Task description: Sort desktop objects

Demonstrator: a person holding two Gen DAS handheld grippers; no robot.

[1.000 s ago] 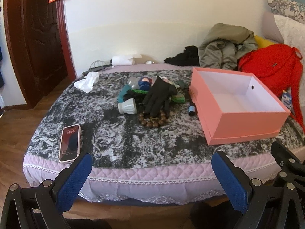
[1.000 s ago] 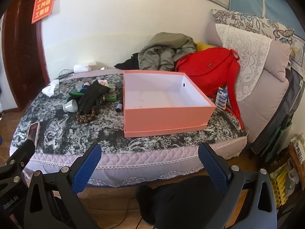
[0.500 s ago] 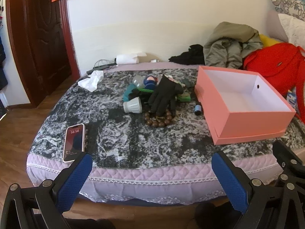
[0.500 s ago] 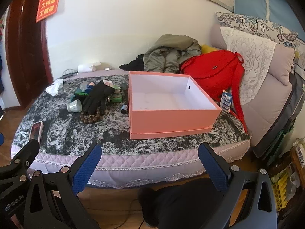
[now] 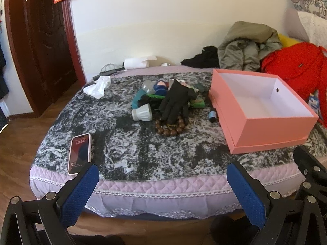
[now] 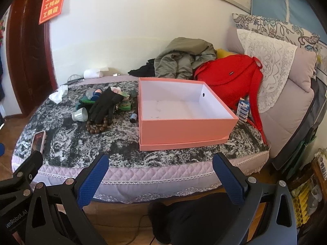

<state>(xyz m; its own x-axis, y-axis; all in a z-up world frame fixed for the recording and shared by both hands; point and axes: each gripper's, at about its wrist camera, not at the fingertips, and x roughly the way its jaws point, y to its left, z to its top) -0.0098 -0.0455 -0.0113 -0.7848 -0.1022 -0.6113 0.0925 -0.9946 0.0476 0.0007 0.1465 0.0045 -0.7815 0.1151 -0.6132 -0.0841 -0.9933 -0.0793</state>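
Note:
A pile of small things lies mid-table: a black glove (image 5: 175, 100) (image 6: 104, 106), a white cup (image 5: 142, 112) (image 6: 80, 114) on its side, a brown bead bracelet (image 5: 169, 127) (image 6: 96, 127), a small dark bottle (image 5: 212, 116) (image 6: 133, 118) and green and blue items behind. An empty pink box (image 5: 263, 110) (image 6: 184, 112) with a white inside stands to their right. A phone (image 5: 79, 153) (image 6: 38, 141) lies near the front left edge. My left gripper (image 5: 163, 185) and right gripper (image 6: 160, 175) both hang open, short of the table's front edge, holding nothing.
A grey patterned quilted cover (image 5: 143, 153) with a lilac border tops the table. A crumpled tissue (image 5: 98, 85), a paper roll (image 5: 134, 62) and cables lie at the back left. An olive jacket (image 6: 181, 63), red bag (image 6: 231, 77), battery pack (image 6: 243, 110) and sofa cushions (image 6: 269, 61) stand right. A door (image 5: 40, 40) is left.
Both grippers have drifted slightly; the table and box sit a little higher and farther right in view. Nothing on the table has moved, and both stay open.

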